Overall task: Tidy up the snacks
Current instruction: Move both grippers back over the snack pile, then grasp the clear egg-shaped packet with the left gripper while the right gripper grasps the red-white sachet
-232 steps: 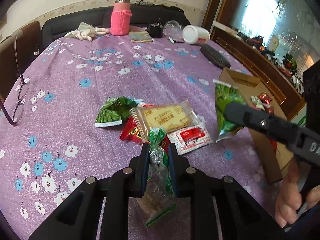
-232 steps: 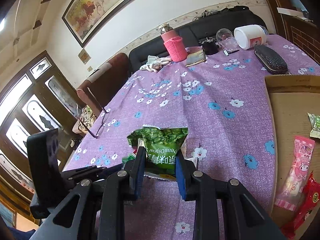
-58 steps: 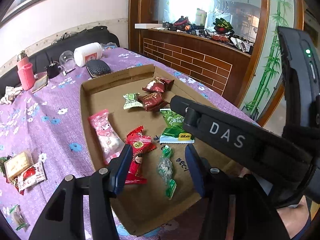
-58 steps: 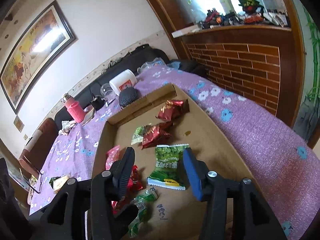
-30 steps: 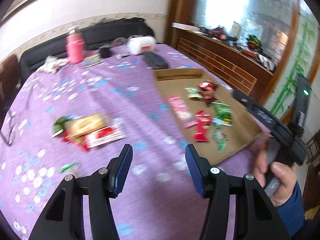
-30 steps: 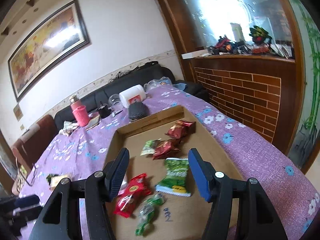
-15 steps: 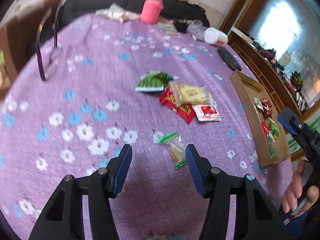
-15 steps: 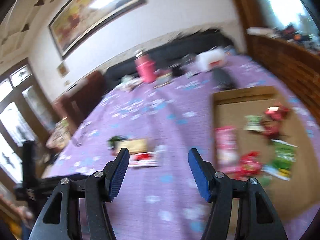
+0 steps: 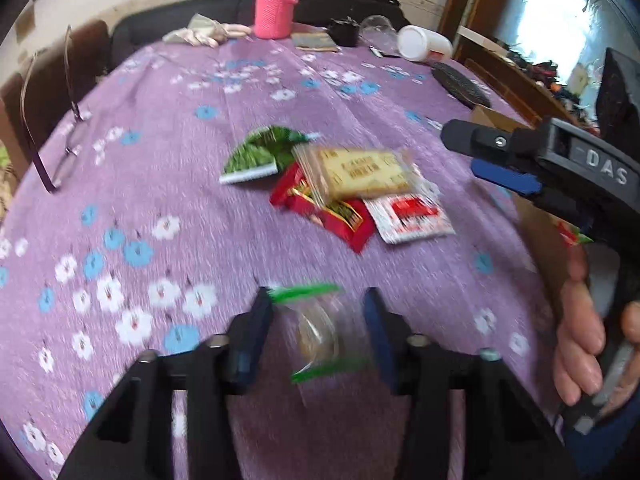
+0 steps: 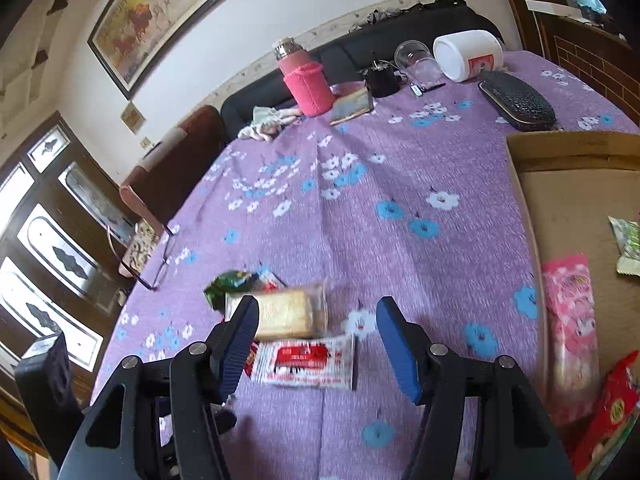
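We see a small clear packet (image 9: 320, 330) lying on the tablecloth (image 9: 192, 184) nearest us, and beyond it a pile where the cracker pack (image 9: 360, 172) lies on top of a foil packet (image 9: 336, 220), with a leaf-print bag (image 9: 260, 152) to its left and a flat sachet (image 9: 408, 216) to its right. To the right of the pile sits the cardboard tray (image 10: 568, 184), holding a long pouch (image 10: 572, 320) near its left wall. Along the far edge stand a flask (image 10: 306, 80), a tipped jar (image 10: 468, 56) and a case (image 10: 516, 100), and glasses (image 9: 56, 136) lie at the left.
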Motion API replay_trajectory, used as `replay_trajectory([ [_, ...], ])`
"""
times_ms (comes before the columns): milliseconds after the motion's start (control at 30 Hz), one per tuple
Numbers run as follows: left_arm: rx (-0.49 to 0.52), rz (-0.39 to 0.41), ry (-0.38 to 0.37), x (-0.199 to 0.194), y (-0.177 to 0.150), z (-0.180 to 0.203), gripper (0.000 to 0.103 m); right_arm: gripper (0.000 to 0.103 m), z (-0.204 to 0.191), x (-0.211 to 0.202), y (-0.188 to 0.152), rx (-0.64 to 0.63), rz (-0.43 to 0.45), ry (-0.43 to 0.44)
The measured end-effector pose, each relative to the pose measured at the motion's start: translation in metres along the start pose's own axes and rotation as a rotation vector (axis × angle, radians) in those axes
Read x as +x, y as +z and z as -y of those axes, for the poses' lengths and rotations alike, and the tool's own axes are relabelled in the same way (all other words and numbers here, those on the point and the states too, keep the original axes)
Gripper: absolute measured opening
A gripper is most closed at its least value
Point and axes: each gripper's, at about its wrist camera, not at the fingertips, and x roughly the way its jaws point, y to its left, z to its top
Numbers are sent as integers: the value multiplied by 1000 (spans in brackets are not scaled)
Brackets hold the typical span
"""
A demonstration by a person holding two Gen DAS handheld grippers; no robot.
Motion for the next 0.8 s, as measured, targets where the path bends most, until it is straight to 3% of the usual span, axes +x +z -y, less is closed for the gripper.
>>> replay_trajectory([
  [133, -9, 8, 1, 2, 4, -6, 32, 66, 3, 23, -2, 23, -87, 27],
  [167, -11, 10, 12, 2, 4, -8, 25, 66, 3, 27, -4, 22, -114, 36],
  [233, -17, 14, 30, 1, 4, -14, 24, 66, -1, 30, -8, 8, -165, 77],
  [400, -99, -2, -41, 0, 7, -34, 24, 66, -27, 22, -27, -131, -296, 156],
  [633, -210, -14, -105, -1, 7, -55, 24, 66, -53, 18, -33, -357, -159, -32],
  [800, -240, -13, -116, -2, 7, -60, 24, 66, -43, 38, -23, -276, -176, 14],
])
